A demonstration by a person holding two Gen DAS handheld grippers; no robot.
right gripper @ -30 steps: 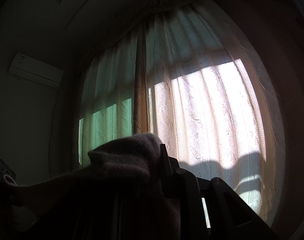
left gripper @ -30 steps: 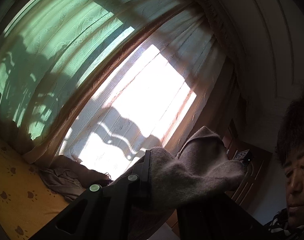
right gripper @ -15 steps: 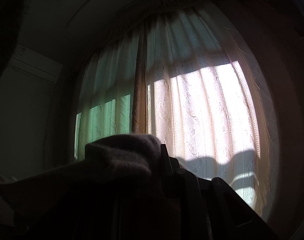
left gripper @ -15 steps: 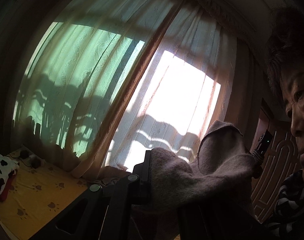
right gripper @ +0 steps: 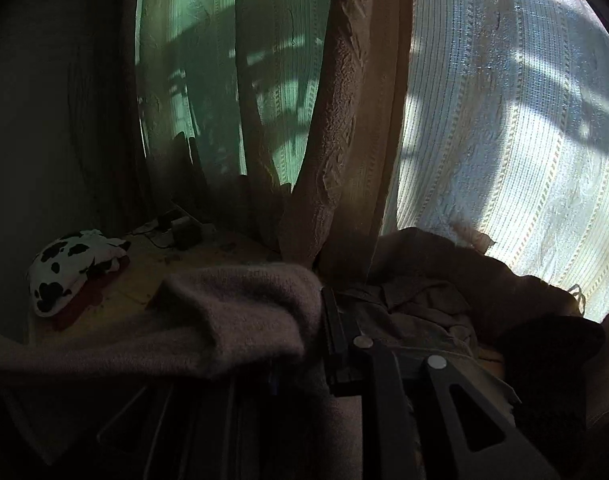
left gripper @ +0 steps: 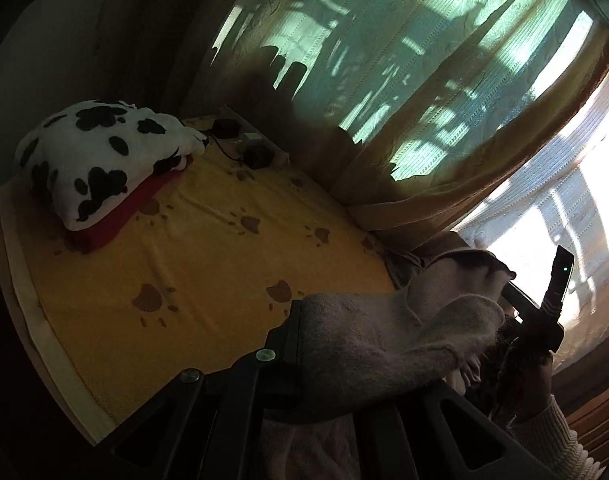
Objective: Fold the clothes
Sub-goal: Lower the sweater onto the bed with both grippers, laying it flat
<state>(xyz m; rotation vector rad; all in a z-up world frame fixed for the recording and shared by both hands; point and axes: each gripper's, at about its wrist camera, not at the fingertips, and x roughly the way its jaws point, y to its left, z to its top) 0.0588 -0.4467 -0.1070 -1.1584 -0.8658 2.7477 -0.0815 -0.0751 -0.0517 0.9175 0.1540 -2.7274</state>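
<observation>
A fuzzy grey-pink knit garment (left gripper: 384, 340) hangs stretched between both grippers above the bed. My left gripper (left gripper: 336, 332) is shut on one edge of it; only the left finger (left gripper: 294, 328) shows, the other is under the cloth. In the right wrist view the same garment (right gripper: 240, 312) bunches over my right gripper (right gripper: 304, 320), which is shut on it beside its visible finger (right gripper: 332, 320). The right gripper's black body (left gripper: 554, 304) and the hand holding it show at the right of the left wrist view.
A yellow sheet with paw prints (left gripper: 192, 272) covers the bed below. A black-spotted white blanket (left gripper: 96, 156) lies on a red cloth at the far corner, with chargers (left gripper: 256, 156) by the curtains (left gripper: 424, 100). Brown clothes (right gripper: 444, 292) are piled near the window.
Both views swung down from the curtains and ceiling to the bed. The grippers dropped with the knit garment still clamped in each.
</observation>
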